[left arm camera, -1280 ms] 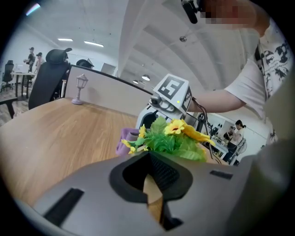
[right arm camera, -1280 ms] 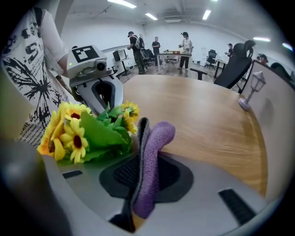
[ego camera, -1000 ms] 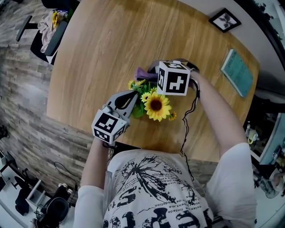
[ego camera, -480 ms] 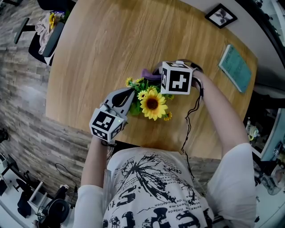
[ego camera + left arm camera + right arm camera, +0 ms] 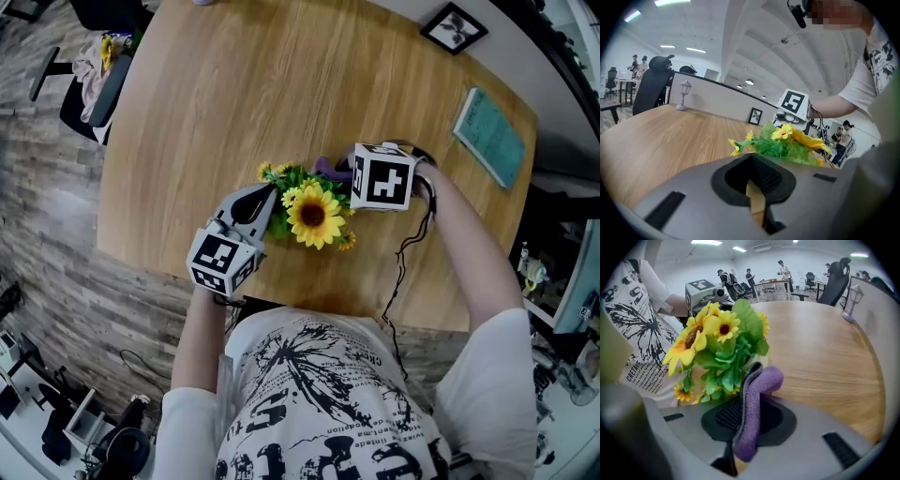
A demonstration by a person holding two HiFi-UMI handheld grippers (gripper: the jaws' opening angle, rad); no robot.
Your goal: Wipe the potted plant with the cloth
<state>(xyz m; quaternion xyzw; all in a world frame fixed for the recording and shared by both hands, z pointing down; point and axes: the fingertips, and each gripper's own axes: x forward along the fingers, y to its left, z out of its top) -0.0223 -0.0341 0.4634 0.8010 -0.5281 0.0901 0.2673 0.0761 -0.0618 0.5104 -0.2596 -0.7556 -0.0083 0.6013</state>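
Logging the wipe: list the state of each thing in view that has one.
left tongs: shut, empty
purple cloth: folded, clamped, one end sticking out
right tongs: shut on the purple cloth
potted plant: upright
picture frame: standing
book: closed, lying flat

We slid the right tongs point(image 5: 749, 401) and their purple cloth point(image 5: 327, 168) rightward along the far side of the sunflower plant point(image 5: 312, 214).
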